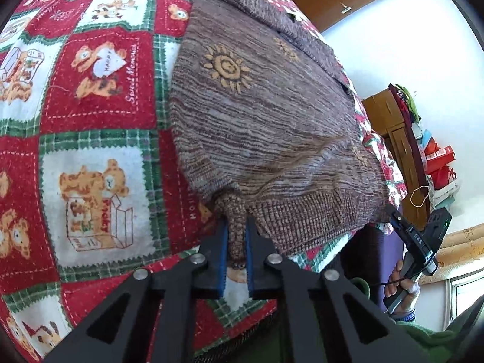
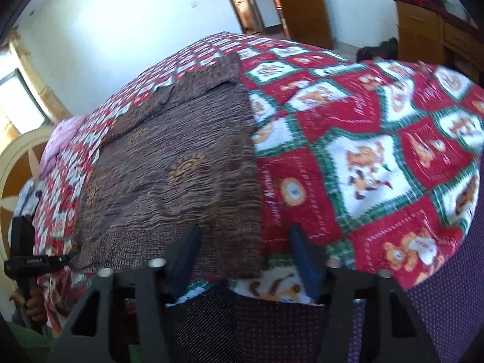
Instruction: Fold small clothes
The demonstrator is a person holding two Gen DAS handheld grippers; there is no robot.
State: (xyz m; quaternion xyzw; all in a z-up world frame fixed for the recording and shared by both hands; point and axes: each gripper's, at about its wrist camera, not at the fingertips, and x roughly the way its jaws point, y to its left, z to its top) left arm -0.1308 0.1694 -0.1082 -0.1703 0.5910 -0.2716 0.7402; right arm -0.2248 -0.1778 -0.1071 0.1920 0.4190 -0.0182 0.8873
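Left wrist view: close above bed (image 1: 90,115) edge, tilted down, facing brown sweater (image 1: 257,127), own fingers (image 1: 222,242) at 6 o'clock, other gripper (image 1: 423,242) at 4 o'clock.
Right wrist view: blurred, tilted down from sweater's (image 2: 181,175) opposite corner, left gripper (image 2: 36,261) at 8 o'clock.
Shared: sweater, quilt.

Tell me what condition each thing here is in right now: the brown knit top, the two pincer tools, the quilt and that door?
Brown sweater: spread flat on the quilt, one hem corner pinched.
Left gripper: shut on that hem corner.
Right gripper: open, jaws astride the other hem corner, not gripping.
Bear quilt: laid over the bed.
Door: closed.
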